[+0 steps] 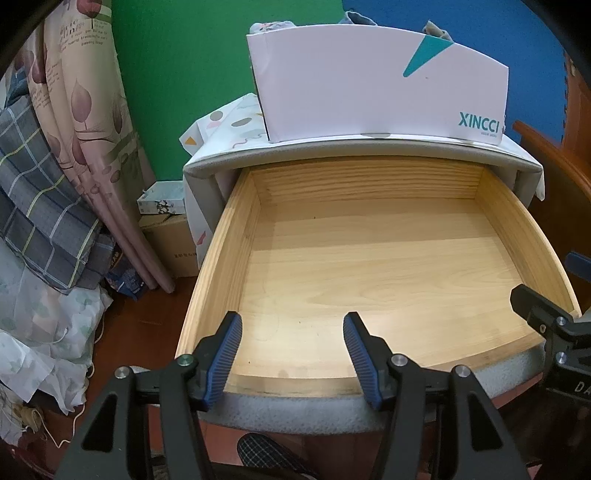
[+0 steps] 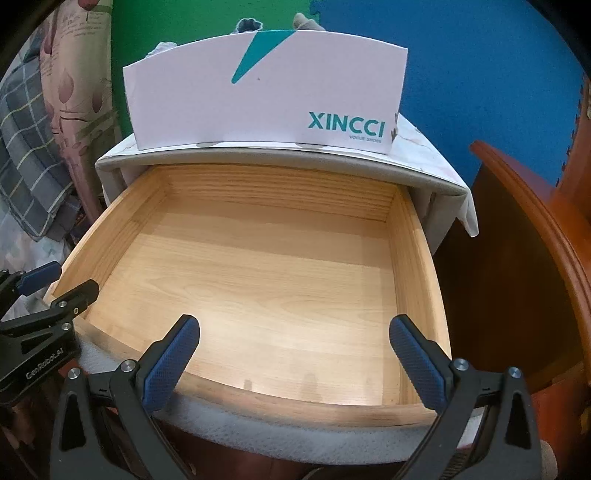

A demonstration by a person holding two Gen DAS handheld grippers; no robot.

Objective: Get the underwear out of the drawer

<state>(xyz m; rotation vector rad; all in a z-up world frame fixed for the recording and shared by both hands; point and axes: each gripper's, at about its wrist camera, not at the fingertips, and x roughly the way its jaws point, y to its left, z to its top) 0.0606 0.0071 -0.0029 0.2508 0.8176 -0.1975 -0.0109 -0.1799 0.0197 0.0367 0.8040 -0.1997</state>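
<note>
The wooden drawer [image 1: 369, 181] [image 2: 277, 192] is pulled out, and only its bare bottom shows; no underwear lies in it. On the cabinet top above stands a white XINCCI shoe box [image 1: 369, 92] [image 2: 266, 92]. Bits of grey and patterned fabric [image 1: 273, 26] [image 2: 247, 24] stick out over its rim. My left gripper [image 1: 293, 319] [image 2: 62, 280] hovers open over the drawer's front left edge. My right gripper [image 2: 295, 321] [image 1: 550, 280] is open over the front right edge. Neither has anything between its blue pads.
A patterned cloth [image 1: 236, 122] covers the cabinet top. At the left hang a flowered curtain [image 1: 85, 110] and plaid bedding [image 1: 33, 192], with cardboard boxes [image 1: 173, 240] on the floor. Red-brown wooden furniture [image 2: 535, 258] stands close on the right.
</note>
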